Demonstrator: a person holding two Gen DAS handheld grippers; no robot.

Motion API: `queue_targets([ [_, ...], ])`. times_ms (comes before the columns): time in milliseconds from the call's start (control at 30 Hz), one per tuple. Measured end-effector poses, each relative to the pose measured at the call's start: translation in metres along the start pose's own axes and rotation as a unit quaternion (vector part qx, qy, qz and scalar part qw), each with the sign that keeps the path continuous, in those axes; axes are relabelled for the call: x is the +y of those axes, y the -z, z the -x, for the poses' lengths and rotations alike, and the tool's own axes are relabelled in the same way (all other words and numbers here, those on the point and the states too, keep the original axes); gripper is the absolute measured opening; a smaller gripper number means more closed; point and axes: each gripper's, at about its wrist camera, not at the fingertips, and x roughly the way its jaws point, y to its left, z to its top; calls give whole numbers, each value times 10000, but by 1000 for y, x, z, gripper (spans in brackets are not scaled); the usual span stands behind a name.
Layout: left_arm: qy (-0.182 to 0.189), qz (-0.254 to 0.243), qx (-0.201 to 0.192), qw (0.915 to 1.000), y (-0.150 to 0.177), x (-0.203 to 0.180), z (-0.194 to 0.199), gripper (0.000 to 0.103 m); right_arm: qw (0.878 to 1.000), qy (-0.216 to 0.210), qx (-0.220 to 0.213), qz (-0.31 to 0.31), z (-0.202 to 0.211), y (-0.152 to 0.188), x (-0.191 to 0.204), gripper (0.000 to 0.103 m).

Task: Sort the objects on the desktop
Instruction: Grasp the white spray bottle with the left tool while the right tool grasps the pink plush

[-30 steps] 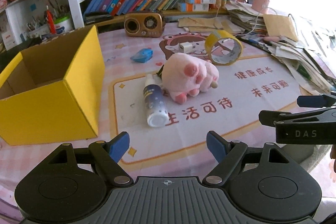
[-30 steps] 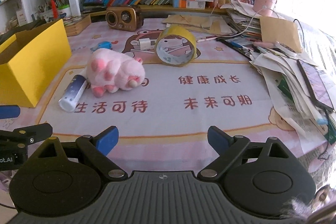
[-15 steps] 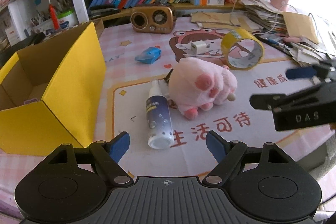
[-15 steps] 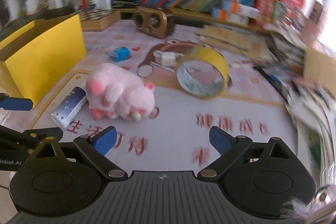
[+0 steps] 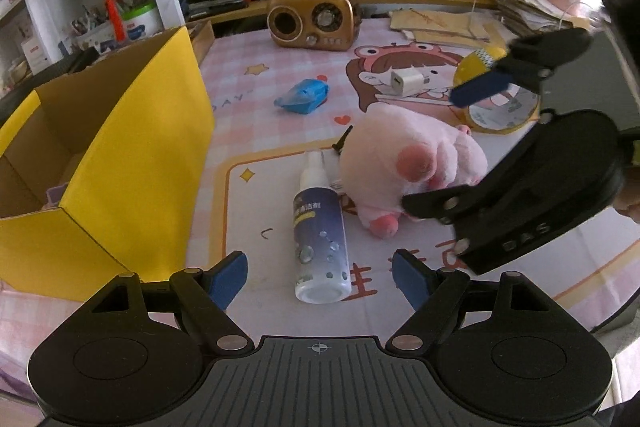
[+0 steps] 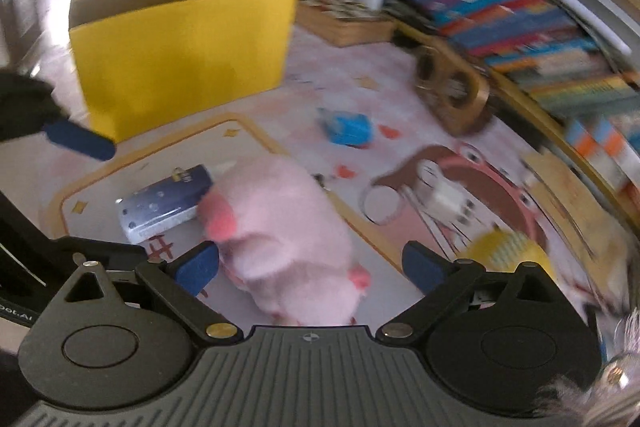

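Beside the yellow box (image 5: 132, 163), the pink plush toy (image 6: 280, 235) lies on the table (image 5: 256, 107) between the opening, empty right tongs (image 6: 310, 269), likely for grabbing, while the left tongs (image 5: 320, 277) wait wide and empty near the spray bottle (image 5: 320, 227).

Wrist cams – close, down – shared plush (image 5: 408, 163)

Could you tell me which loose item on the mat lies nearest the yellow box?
The spray bottle, lying on its side; the pink plush sits farther from the box.
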Motion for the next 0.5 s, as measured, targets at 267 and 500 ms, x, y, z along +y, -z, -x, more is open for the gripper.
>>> queue_targets([
  [267,4,59,146,9999,-3,3,-14,69,9980,-497,131,358,-24,-12,4,76],
  [500,104,44,256,9996,-11,1,-30,46,9993,-323,22,-171,-5,-8,-7,62],
])
